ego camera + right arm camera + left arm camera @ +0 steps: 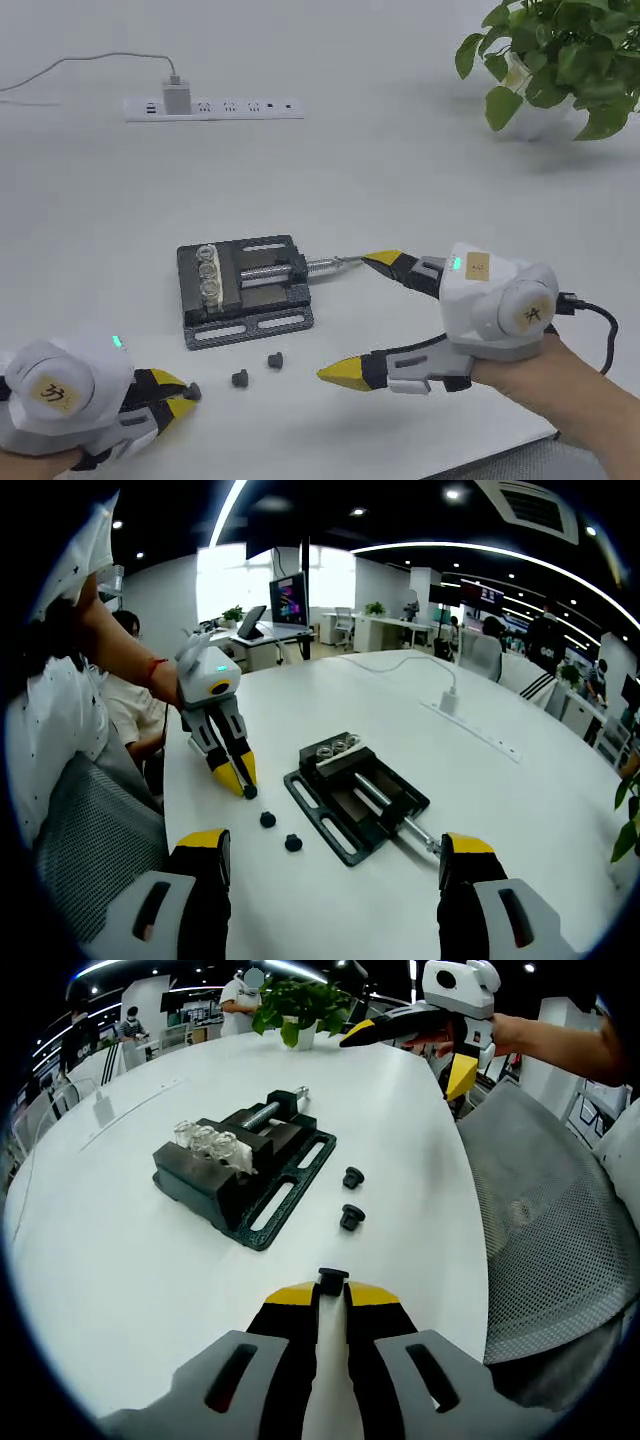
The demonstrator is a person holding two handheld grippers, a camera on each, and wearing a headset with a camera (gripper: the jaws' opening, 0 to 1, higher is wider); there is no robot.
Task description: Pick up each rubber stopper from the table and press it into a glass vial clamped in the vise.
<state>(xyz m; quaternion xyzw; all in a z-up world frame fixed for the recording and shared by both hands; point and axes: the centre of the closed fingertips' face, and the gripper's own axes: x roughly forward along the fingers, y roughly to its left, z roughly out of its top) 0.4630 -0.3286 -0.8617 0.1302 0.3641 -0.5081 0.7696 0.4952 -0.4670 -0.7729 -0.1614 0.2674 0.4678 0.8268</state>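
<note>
The table [400, 170] was smooth, matt white. The vise [262, 297] looked like dark cast metal with a dull, slightly grainy finish, while its screw [322, 265] was bright bare metal. The glass vials [208, 272] were clear and glossy. The rubber stoppers [240, 378] were matt black. The right gripper [348, 316] had a smooth white plastic shell with a soft sheen, and black jaws tipped in yellow. The chair [540, 1210] was grey woven mesh.

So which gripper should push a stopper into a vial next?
Probably the left gripper: it pinches a stopper. The right gripper is open and holds nothing, by the vise.
</note>
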